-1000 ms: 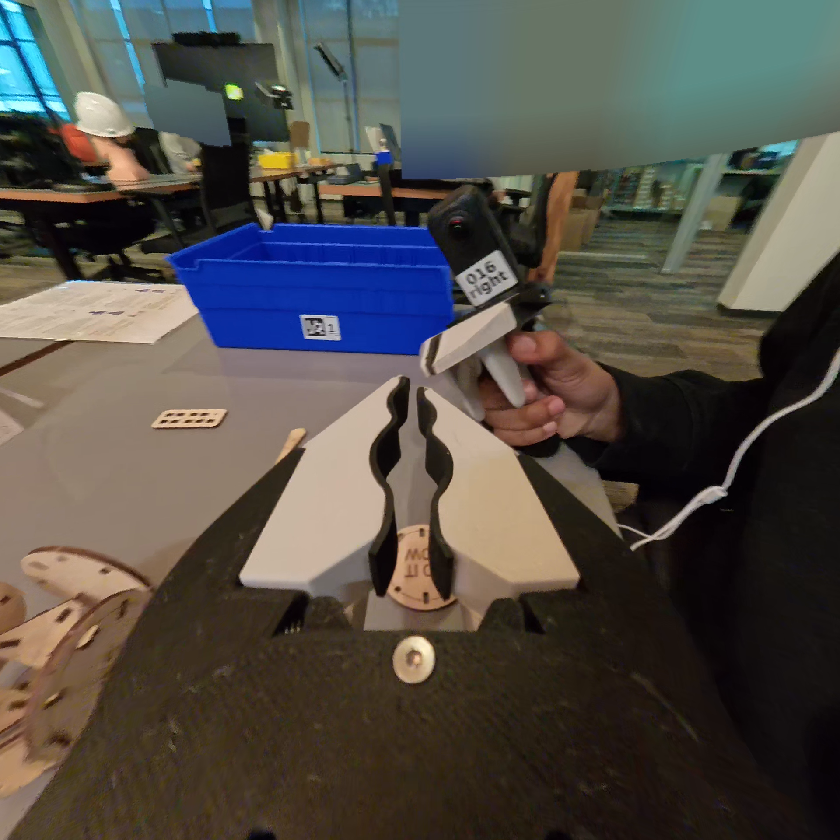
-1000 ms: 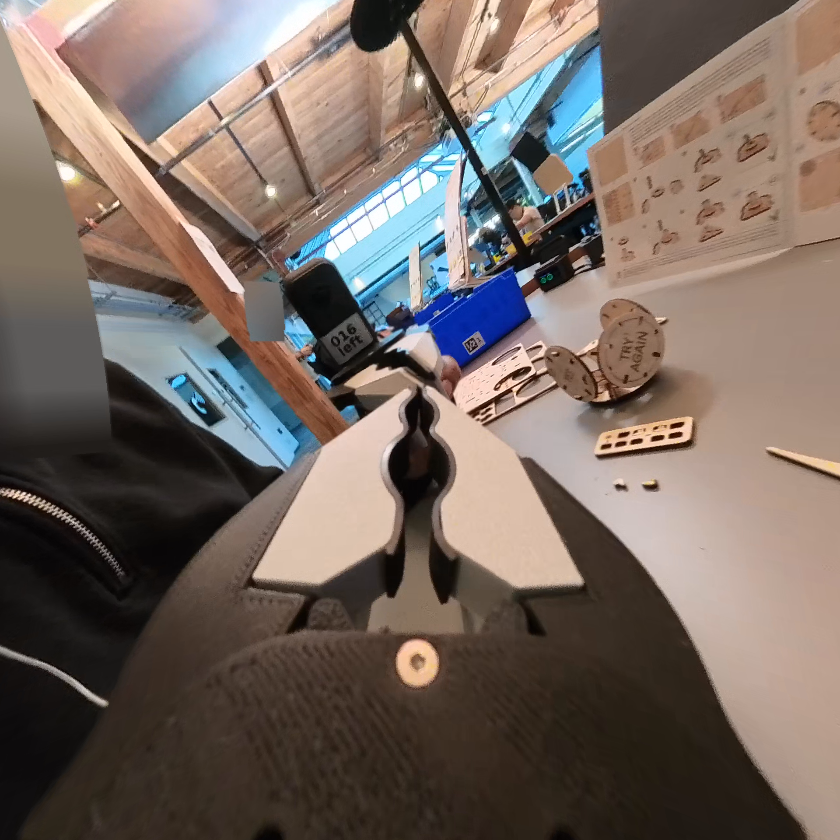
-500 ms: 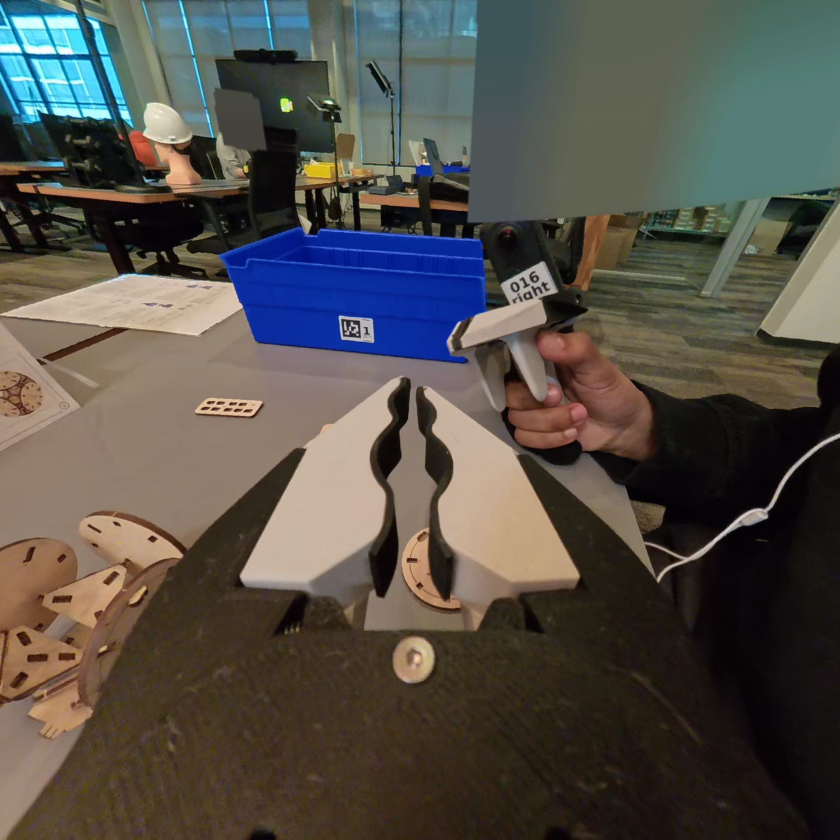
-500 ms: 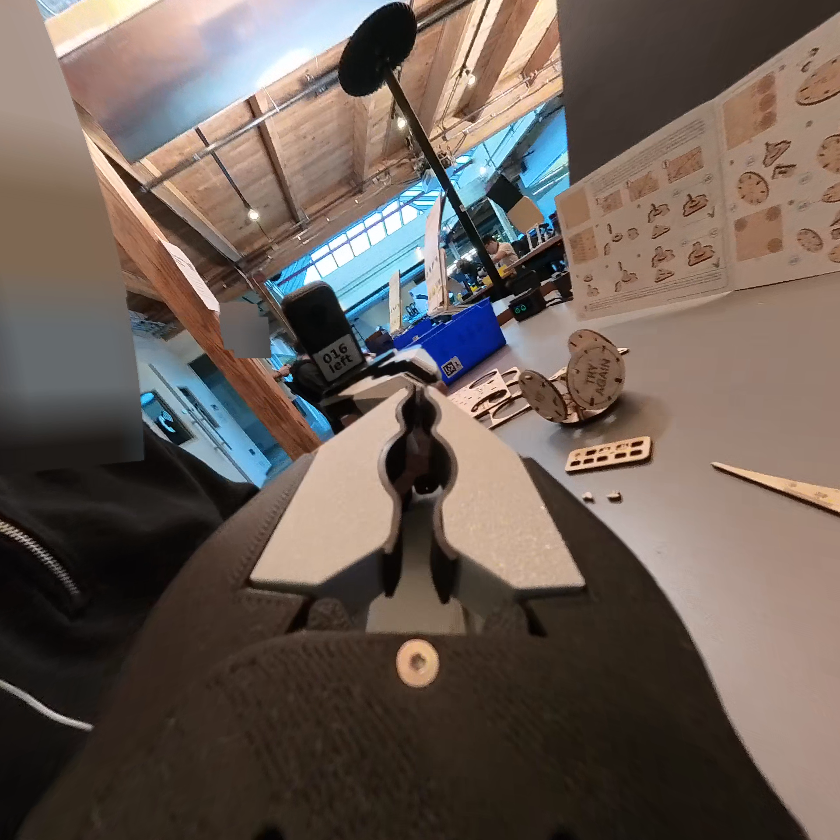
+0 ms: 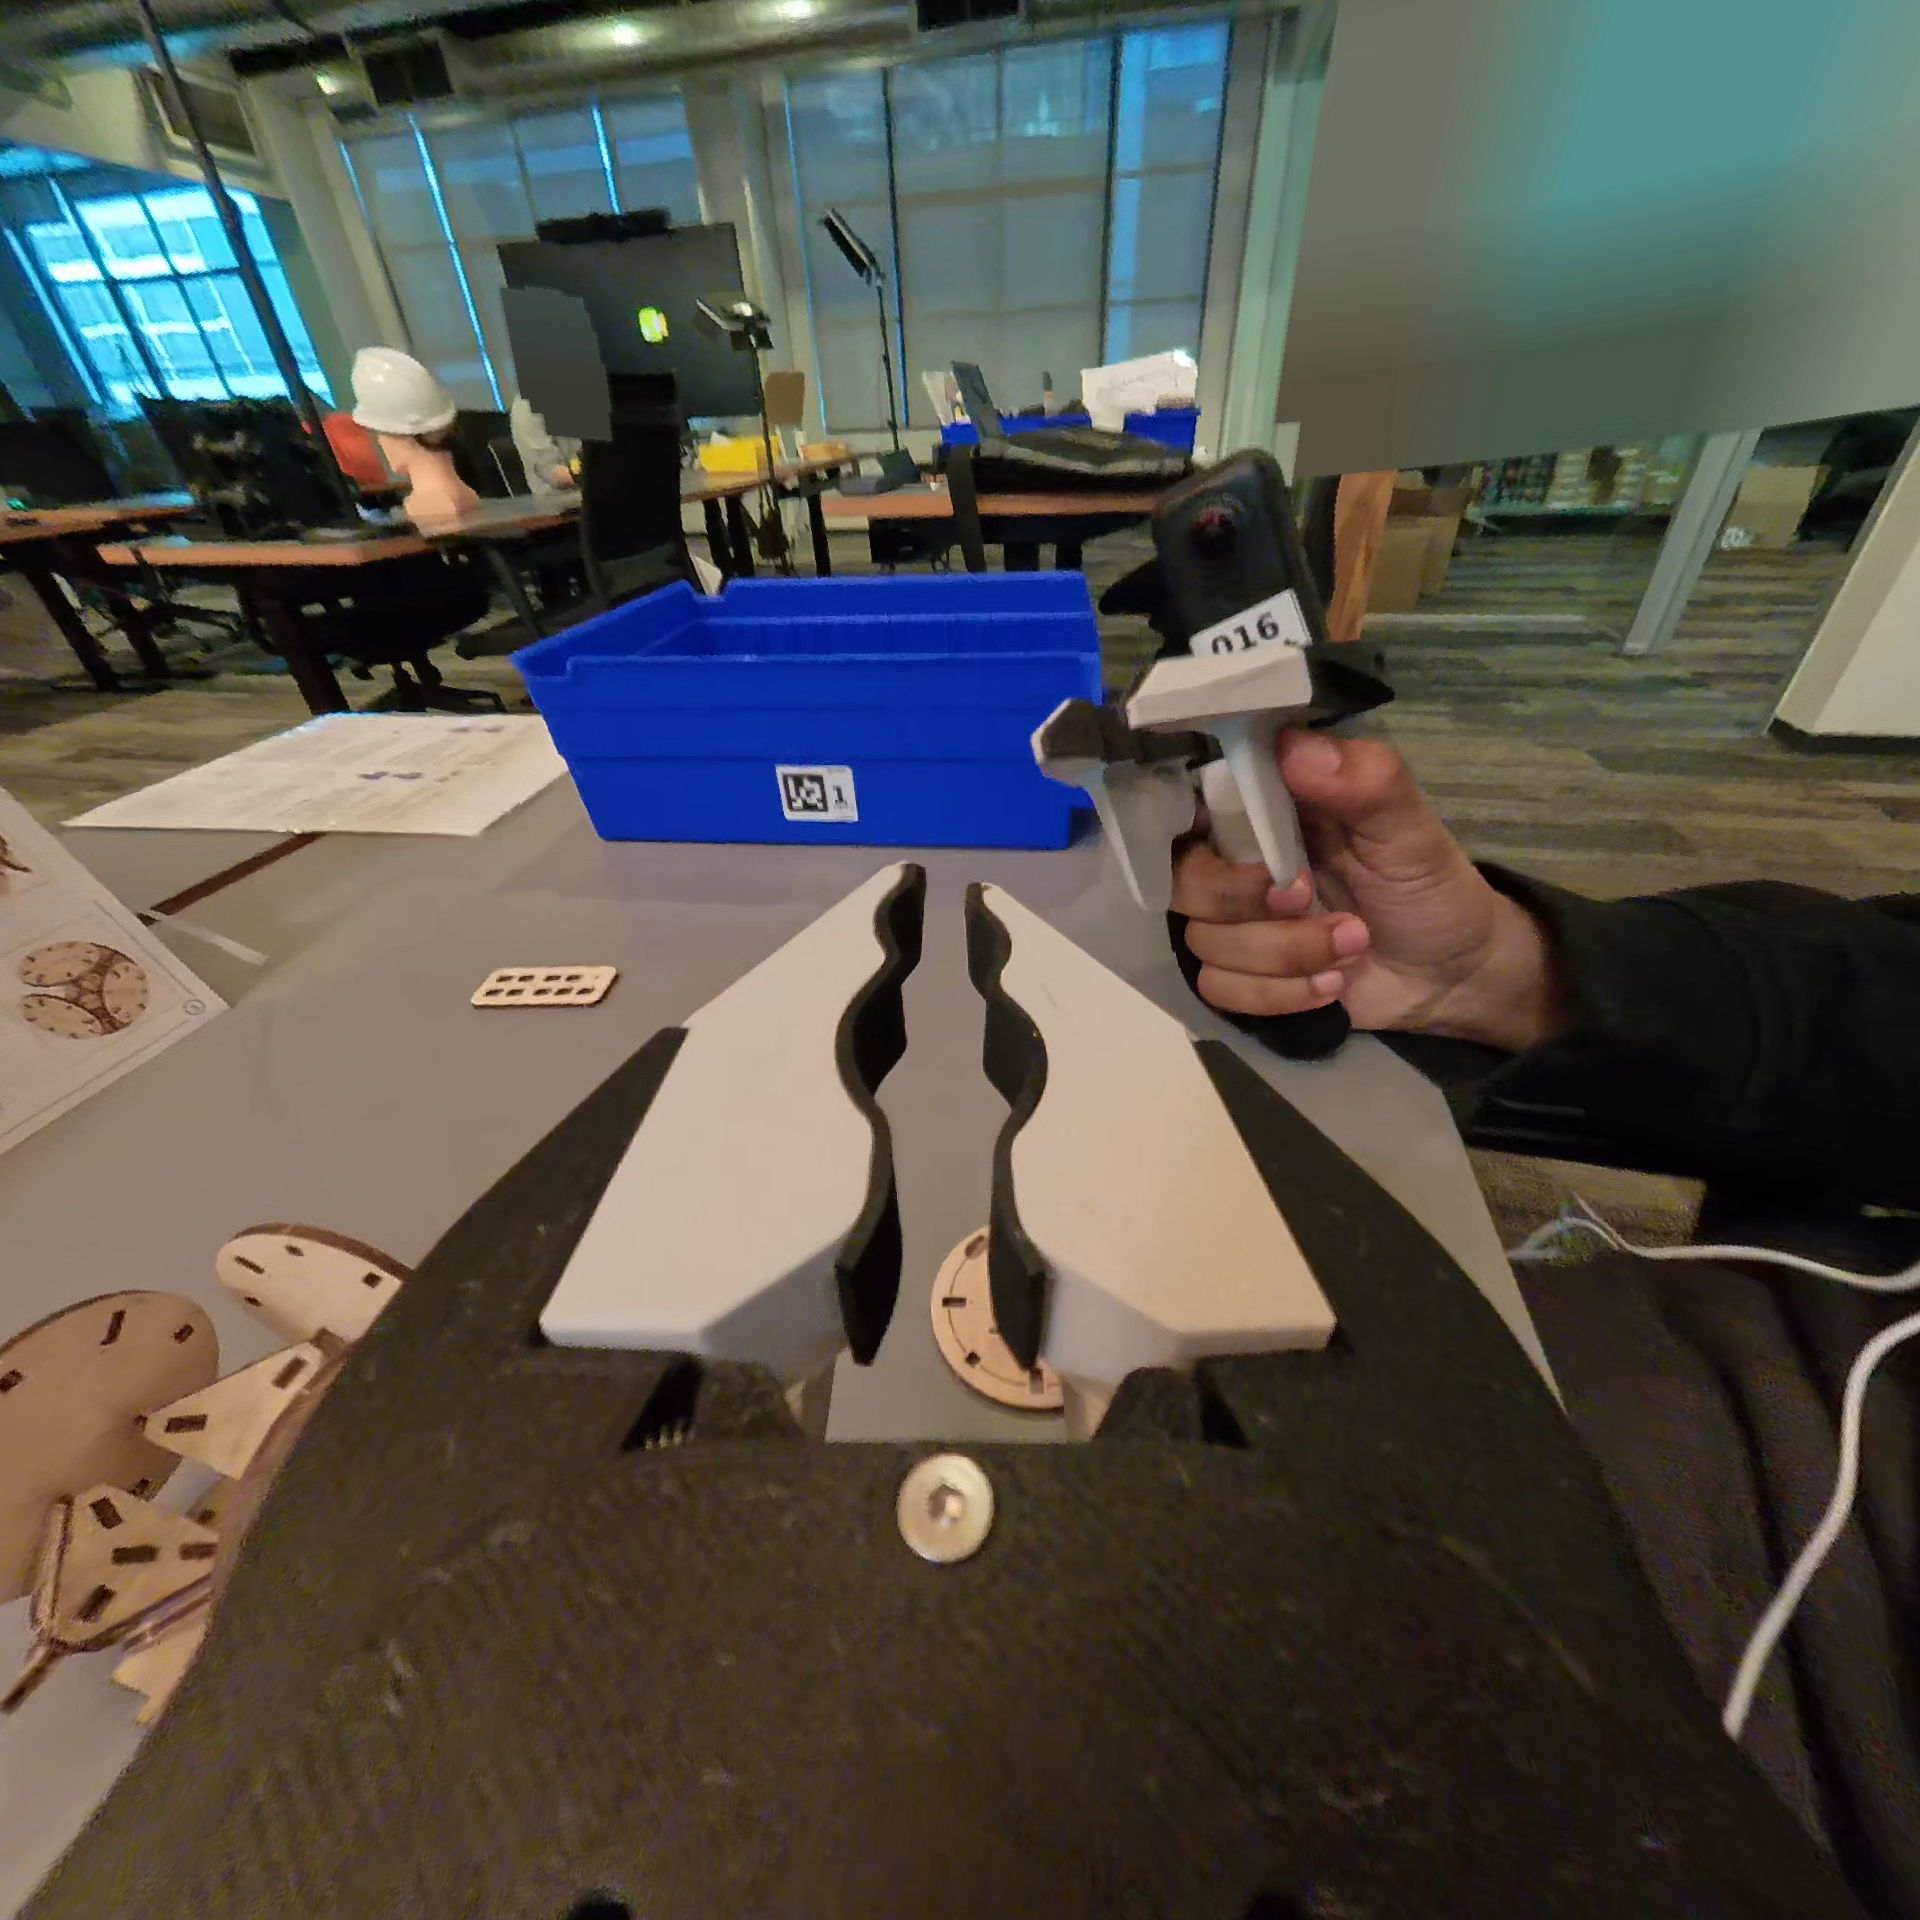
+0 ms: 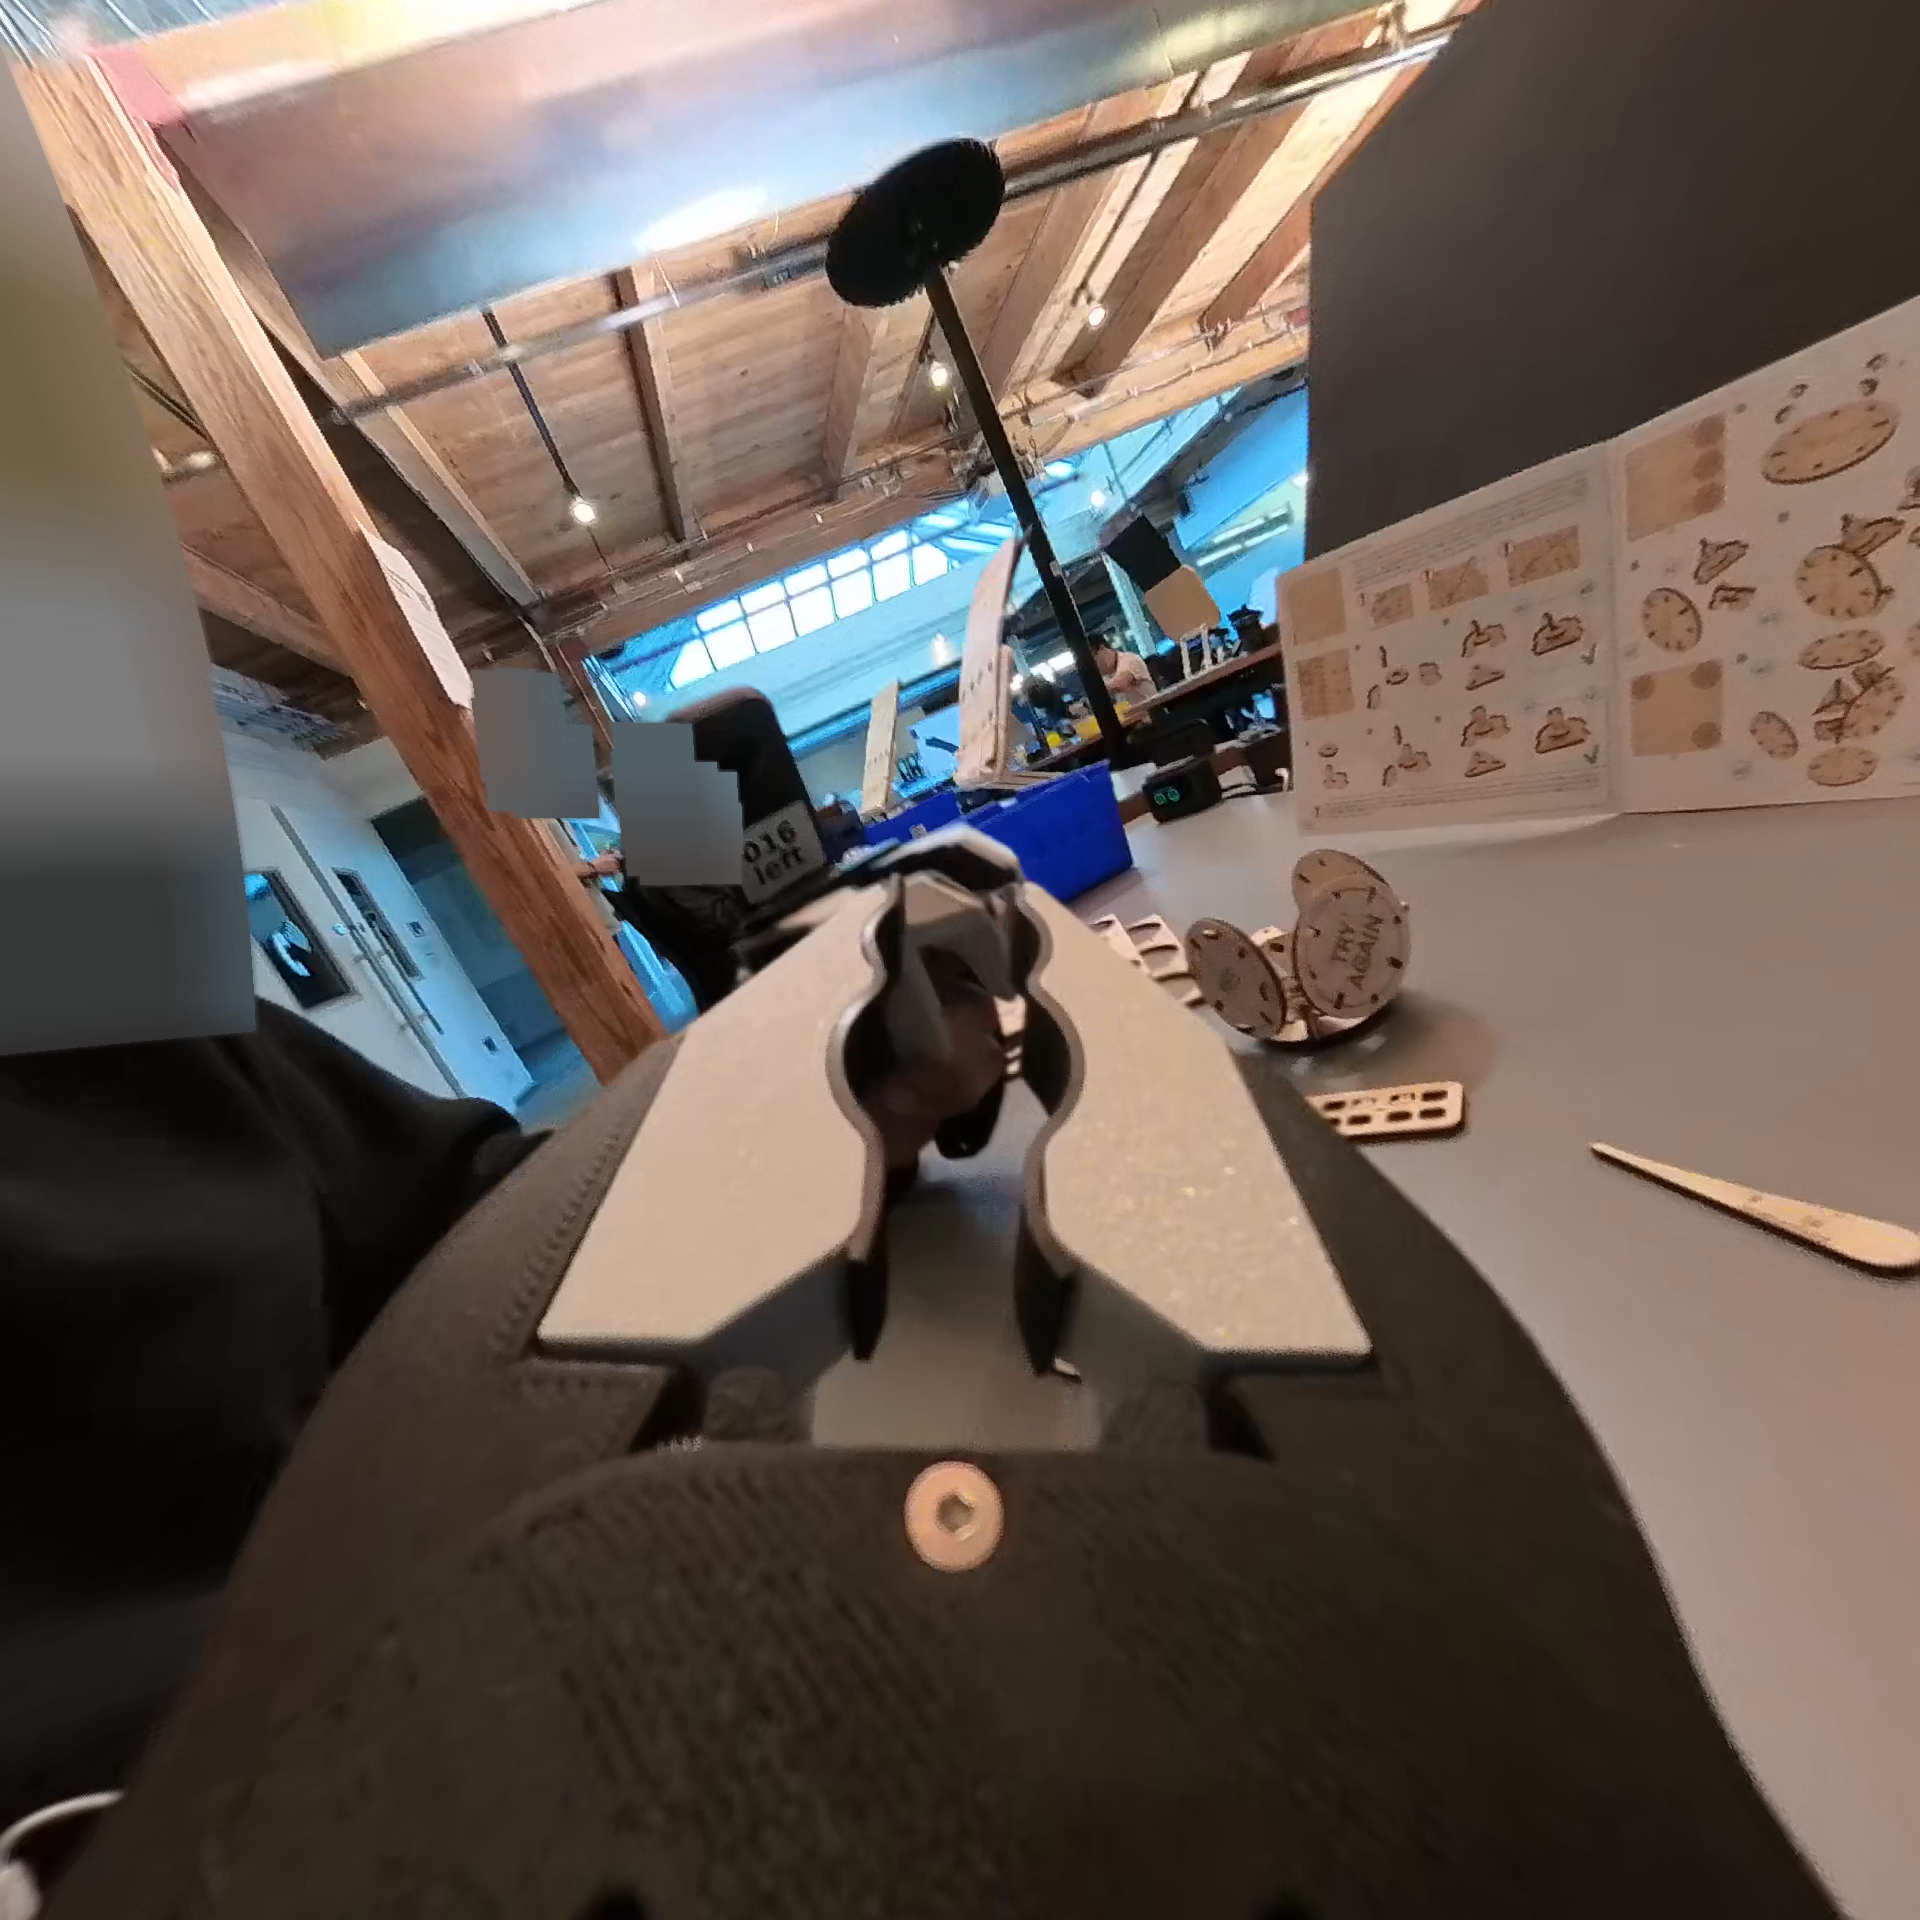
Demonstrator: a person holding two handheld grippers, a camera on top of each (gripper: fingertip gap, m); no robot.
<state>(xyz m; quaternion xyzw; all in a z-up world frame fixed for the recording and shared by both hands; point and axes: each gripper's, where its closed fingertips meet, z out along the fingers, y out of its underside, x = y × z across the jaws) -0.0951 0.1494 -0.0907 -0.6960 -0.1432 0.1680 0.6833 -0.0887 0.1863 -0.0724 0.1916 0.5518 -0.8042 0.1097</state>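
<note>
A blue bin [image 5: 831, 707] is set on the grey surface [image 5: 416, 1039], toward its far edge, and serves as the landmark here. Its open top is seen at a shallow angle, so its contents cannot be made out. A white sticker with a square code is fixed to its front wall.

Nearer than the bin, the left gripper [image 5: 943, 894] is held low over the surface. A narrow gap is seen between its fingers [image 5: 894, 997], and nothing is gripped. A small round wooden disc [image 5: 987, 1340] lies flat on the surface beneath the base of the fingers. To the right of the bin, the right gripper [image 5: 1132, 743] is held up by a hand [image 5: 1351, 914], off the surface's right edge; its fingers stand slightly apart with nothing between them. A white label is worn on the camera body of each gripper.

Left of the bin, a printed sheet [image 5: 332, 774] lies flat. Nearer than the bin and to its left, a small slotted wooden strip [image 5: 543, 985] lies alone amid a broad bare stretch of grey. Farther toward the near left corner, a cluster of slotted wooden discs [image 5: 135, 1434] is gathered. An illustrated instruction booklet [image 6: 1600, 644] stands open at the far side from the right gripper, and a thin pointed wooden stick [image 6: 1756, 1210] lies near it.
</note>
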